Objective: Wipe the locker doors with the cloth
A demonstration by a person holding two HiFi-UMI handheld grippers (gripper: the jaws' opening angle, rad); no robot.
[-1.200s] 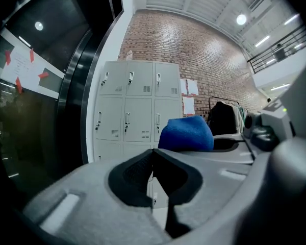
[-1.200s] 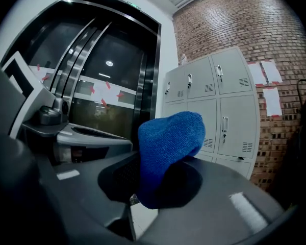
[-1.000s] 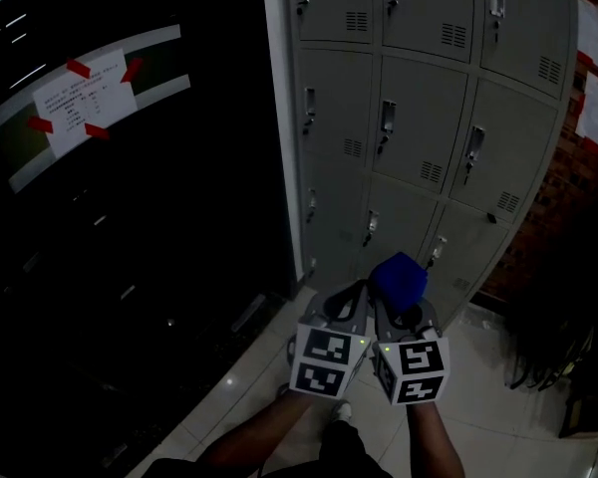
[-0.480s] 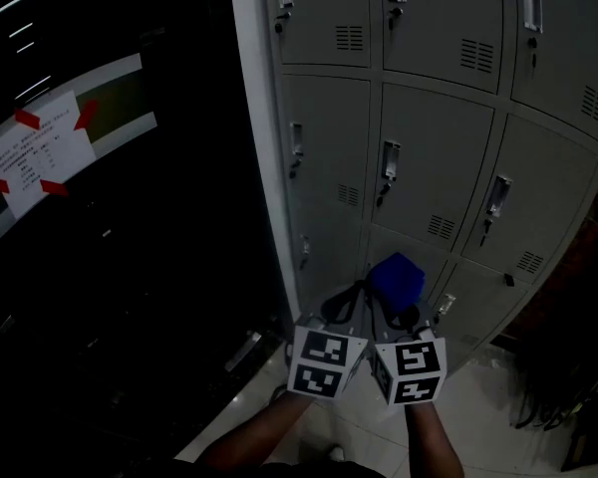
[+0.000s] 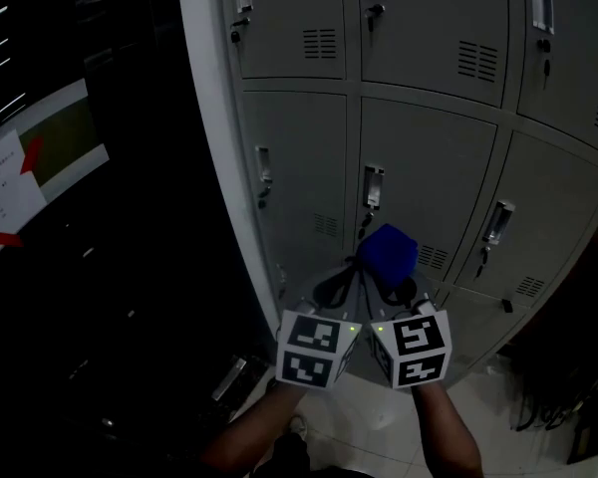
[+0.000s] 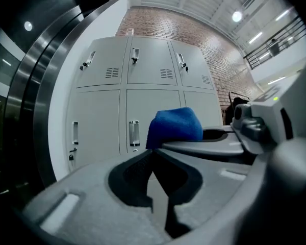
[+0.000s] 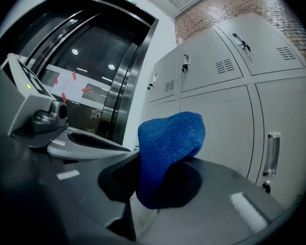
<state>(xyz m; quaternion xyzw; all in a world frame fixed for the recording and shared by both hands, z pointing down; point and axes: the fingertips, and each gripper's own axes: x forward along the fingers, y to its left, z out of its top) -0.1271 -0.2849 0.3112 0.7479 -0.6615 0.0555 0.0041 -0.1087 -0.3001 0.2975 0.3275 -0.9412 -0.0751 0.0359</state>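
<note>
A bank of grey lockers (image 5: 429, 157) with small handles and vent slots fills the upper right of the head view. My right gripper (image 5: 391, 285) is shut on a folded blue cloth (image 5: 386, 255), which sticks up past its jaws a short way in front of the doors. That blue cloth (image 7: 168, 147) bulges between the closed jaws in the right gripper view. My left gripper (image 5: 331, 289) hangs right beside it, shut with nothing in it. In the left gripper view the cloth (image 6: 174, 126) shows to the right, before the locker doors (image 6: 137, 96).
A dark glossy curved wall (image 5: 90, 247) with a taped paper notice (image 5: 2, 195) stands left of the lockers. Pale floor tiles (image 5: 379, 436) lie below. A red brick wall (image 6: 214, 55) runs behind the lockers on the right.
The view has shifted up and left along the lockers. Both grippers with the cloth have come closer to the locker doors.
</note>
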